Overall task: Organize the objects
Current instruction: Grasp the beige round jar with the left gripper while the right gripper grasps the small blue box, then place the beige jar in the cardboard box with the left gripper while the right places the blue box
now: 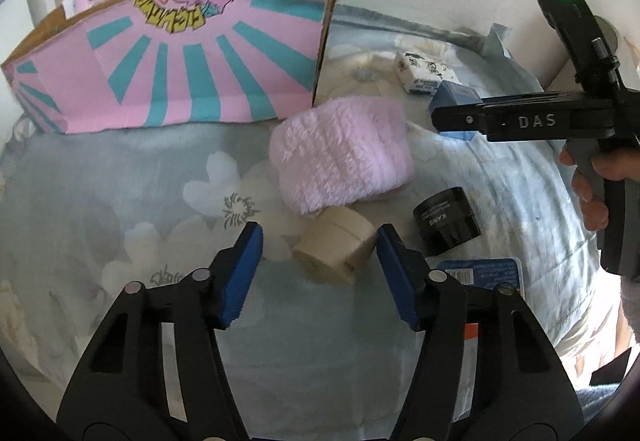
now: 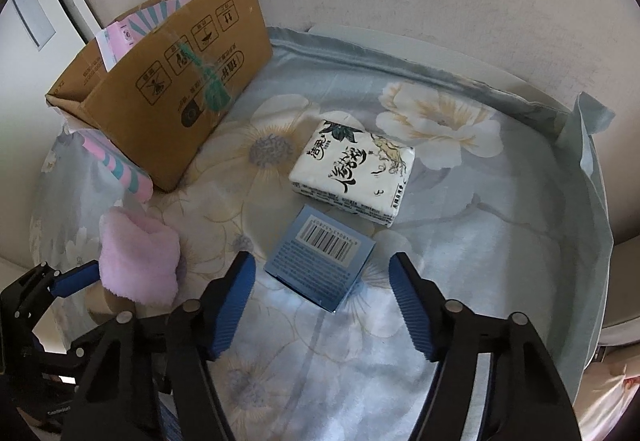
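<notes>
In the left wrist view my left gripper [image 1: 318,265] is open, its blue pads on either side of a beige roll of tape [image 1: 334,243] lying on the floral bedsheet. Behind the roll lies a folded pink fluffy cloth [image 1: 340,157], and to its right a black jar [image 1: 446,221]. In the right wrist view my right gripper [image 2: 322,297] is open and empty just above a small blue box [image 2: 320,259] with a barcode. A white tissue pack [image 2: 352,171] lies beyond it. The right gripper also shows in the left wrist view [image 1: 452,119], over the blue box [image 1: 454,101].
An open cardboard box [image 1: 172,53] with a pink and teal lining stands at the back left against the wall; it also shows in the right wrist view [image 2: 168,81]. A blue packet [image 1: 480,269] lies under my left gripper's right finger. The bed edge runs along the right.
</notes>
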`<action>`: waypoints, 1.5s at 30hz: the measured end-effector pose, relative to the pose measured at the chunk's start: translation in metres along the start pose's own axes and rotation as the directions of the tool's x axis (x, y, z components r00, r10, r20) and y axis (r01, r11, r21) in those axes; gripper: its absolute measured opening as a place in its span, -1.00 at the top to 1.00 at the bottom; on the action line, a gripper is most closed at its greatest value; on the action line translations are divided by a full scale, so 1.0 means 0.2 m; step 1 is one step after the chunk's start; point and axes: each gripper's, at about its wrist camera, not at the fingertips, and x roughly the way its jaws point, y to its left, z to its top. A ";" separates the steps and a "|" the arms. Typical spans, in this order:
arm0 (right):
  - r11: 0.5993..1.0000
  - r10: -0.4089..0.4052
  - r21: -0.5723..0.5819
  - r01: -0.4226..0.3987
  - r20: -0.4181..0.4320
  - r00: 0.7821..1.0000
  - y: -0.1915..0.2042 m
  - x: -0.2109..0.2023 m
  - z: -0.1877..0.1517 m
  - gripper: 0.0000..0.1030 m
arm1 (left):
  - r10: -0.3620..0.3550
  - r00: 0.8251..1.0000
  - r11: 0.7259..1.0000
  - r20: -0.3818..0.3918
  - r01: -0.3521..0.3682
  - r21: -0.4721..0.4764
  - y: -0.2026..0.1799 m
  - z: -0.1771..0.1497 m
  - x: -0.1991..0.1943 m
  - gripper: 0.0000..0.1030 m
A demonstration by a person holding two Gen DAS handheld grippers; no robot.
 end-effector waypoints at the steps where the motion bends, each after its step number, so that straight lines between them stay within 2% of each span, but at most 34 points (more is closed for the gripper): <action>1: 1.000 -0.001 0.003 0.001 -0.001 1.000 0.00 0.00 0.00 -0.17 | -0.005 1.000 1.000 -0.001 0.005 0.007 0.00 0.00 0.00 0.11; 3: 1.000 -0.001 0.004 0.001 -0.004 1.000 0.00 0.01 0.00 -0.03 | -0.014 1.000 1.000 -0.007 0.014 0.023 -0.02 0.01 0.02 0.29; 4: 1.000 -0.004 0.002 0.004 -0.009 1.000 0.01 0.01 0.00 0.08 | -0.011 1.000 0.999 0.000 0.011 0.031 -0.02 0.01 0.02 0.29; 11: 1.000 -0.012 0.024 0.012 -0.001 1.000 -0.01 -0.01 -0.01 0.17 | -0.036 0.999 0.998 -0.003 0.036 0.042 -0.02 0.00 -0.01 0.29; 24: 0.996 0.010 0.088 -0.010 -0.001 1.000 -0.01 -0.14 -0.01 0.21 | -0.067 0.998 0.998 0.020 0.066 0.017 0.01 0.11 -0.17 0.29; 25: 0.988 -0.032 0.152 0.040 -0.057 0.998 0.03 -0.14 -0.02 0.21 | -0.069 0.997 0.997 0.024 0.069 0.018 0.02 0.12 -0.19 0.29; 26: 0.987 -0.035 0.154 0.044 -0.056 0.998 0.05 -0.15 0.00 0.21 | -0.073 0.997 0.997 0.027 0.072 0.020 0.02 0.14 -0.20 0.29; 36: 0.985 -0.058 0.164 0.058 -0.006 0.998 0.13 -0.29 0.11 0.22 | -0.104 0.993 0.993 0.059 0.100 0.063 0.09 0.35 -0.33 0.29; 45: 0.979 -0.070 0.194 0.064 0.024 0.997 0.21 -0.41 0.28 0.22 | -0.143 0.986 0.987 0.082 0.136 0.090 0.19 0.56 -0.43 0.29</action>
